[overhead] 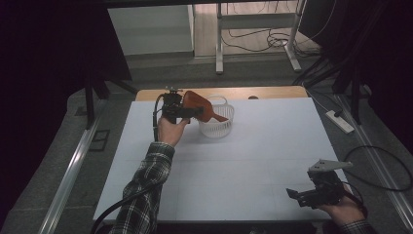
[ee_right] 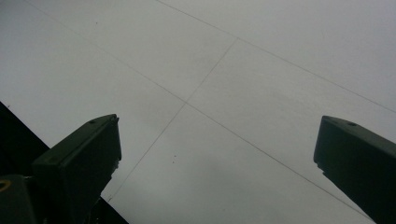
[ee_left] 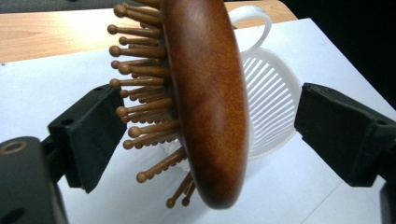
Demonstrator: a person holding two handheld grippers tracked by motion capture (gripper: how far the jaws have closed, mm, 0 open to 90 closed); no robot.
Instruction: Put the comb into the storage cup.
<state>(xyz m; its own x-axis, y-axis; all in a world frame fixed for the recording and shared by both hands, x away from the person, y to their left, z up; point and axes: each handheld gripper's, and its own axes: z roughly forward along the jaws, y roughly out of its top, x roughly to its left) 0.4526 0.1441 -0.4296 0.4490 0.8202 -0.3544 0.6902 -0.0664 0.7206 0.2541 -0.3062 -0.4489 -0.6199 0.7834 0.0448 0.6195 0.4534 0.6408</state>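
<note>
Dim in the high view, so detail on the left tool [overhead: 187, 111] hard to read there; from its own camera, jaws spread wide with a wooden paddle hairbrush [ee_left: 205, 98] between them, bristle tips [ee_left: 126, 112] near the left jaw's pad but contact not certain, smooth back well clear of the right jaw. Top of the brush head cut off by the upper edge of that view; handle seen in the high view only as a reddish tip [overhead: 220, 117] slanting down into a white slatted plastic basket [overhead: 217, 126]. Basket partly hidden behind the brush in the left gripper view, its looped handle [ee_left: 252, 18] and ribbed wall [ee_left: 273, 107] showing to the right. Basket standing toward the far edge of the white worktop [overhead: 253, 161], near the strip of bare wood [overhead: 272, 92] beyond the white sheet. Right tool [overhead: 298, 196] low at the near right corner, held in a hand [overhead: 343, 209] partly cut off by the frame's bottom edge, jaws spread with nothing between them [ee_right: 217, 158], pointed at bare white surface. Wide bare stretch of worktop between the two tools and across the whole right half; surroundings off the worktop mostly lost in darkness
</note>
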